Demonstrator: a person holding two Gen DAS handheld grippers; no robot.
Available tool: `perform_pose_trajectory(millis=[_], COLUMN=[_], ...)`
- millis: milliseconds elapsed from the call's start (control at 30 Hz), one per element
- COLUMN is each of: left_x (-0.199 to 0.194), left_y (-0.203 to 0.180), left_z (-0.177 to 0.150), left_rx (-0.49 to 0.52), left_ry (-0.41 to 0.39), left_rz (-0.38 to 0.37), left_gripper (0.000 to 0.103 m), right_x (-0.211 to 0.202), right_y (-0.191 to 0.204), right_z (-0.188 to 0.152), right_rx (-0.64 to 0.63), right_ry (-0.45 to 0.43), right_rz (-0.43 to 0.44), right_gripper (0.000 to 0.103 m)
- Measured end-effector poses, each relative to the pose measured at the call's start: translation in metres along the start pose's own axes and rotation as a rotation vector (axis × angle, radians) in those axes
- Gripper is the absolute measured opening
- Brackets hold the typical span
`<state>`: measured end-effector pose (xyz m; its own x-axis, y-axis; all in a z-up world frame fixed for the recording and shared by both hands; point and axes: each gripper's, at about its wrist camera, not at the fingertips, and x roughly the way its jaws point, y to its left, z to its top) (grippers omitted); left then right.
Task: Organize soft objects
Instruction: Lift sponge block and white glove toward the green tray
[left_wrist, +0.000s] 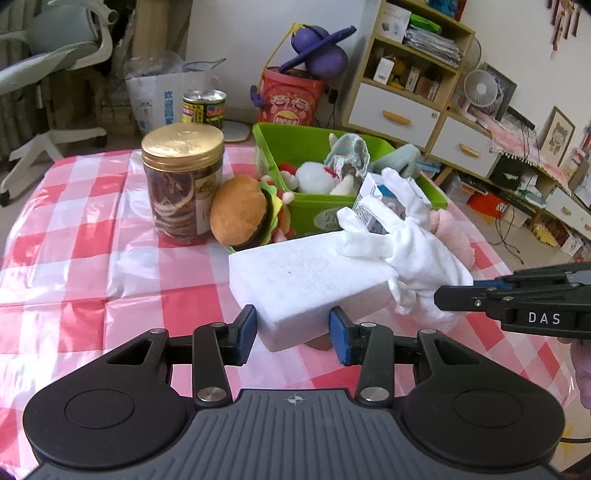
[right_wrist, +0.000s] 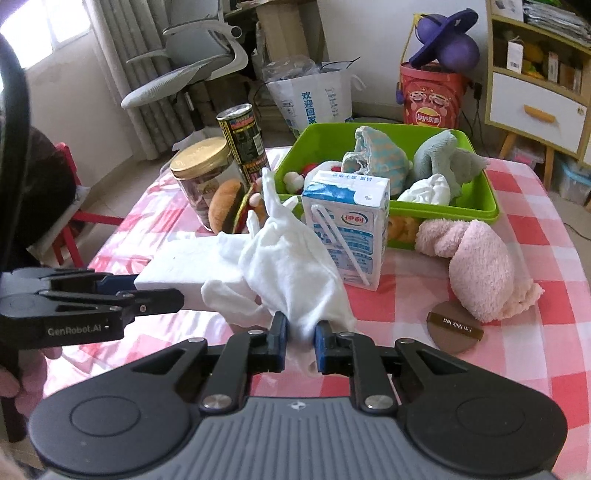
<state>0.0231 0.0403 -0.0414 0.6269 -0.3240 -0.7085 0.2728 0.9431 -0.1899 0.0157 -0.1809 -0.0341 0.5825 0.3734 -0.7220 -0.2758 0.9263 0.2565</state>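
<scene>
My right gripper (right_wrist: 300, 341) is shut on the cuff of a white cloth glove (right_wrist: 291, 258), which drapes over a white foam block (left_wrist: 306, 280) and leans on a milk carton (right_wrist: 351, 236). My left gripper (left_wrist: 293, 332) is open with its blue pads either side of the block's near corner, not touching it. A green bin (right_wrist: 476, 210) holds several soft toys. A plush hamburger (left_wrist: 243, 210) lies against the bin's left side. A pink plush (right_wrist: 480, 266) lies on the table right of the carton.
A gold-lidded jar (left_wrist: 184, 184) and a tall can (right_wrist: 243, 144) stand left of the bin. A brown round disc (right_wrist: 454, 332) lies on the red-and-white checked tablecloth (left_wrist: 74, 258). Behind are an office chair (right_wrist: 192, 66), shelves with drawers (left_wrist: 402, 92) and a red bucket (right_wrist: 432, 96).
</scene>
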Motion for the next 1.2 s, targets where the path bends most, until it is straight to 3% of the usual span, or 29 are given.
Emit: perform_pose_trajectory(millis=[400,767,933,1200], left_x=[-0.014,-0.023,-0.021,0.008], left_y=[0.009,0.001,-0.008,-0.031], left_z=[0.008,0.021,0.034,0.082], left_rx=[-0.034,-0.047,-0.035,0.087], left_ry=[-0.051,-0.110,-0.129,-0.137], left_rz=[-0.017,0.004,0.042,0.149], left_gripper=[0.042,0.042,0.042,0.042], right_x=[-0.014,-0.046,-0.056,-0.056], right_y=[-0.012,-0.032,-0.048,-0.077], right_z=[0.006,0.024,0.035,0.070], right_rx=[0.132,0.233,0.294,0.342], right_ry=[-0.006,-0.122,-0.169,-0.221], right_rz=[0.045,0.090,0.081,0.010], right_gripper=[0.000,0.000,0.000,0.000])
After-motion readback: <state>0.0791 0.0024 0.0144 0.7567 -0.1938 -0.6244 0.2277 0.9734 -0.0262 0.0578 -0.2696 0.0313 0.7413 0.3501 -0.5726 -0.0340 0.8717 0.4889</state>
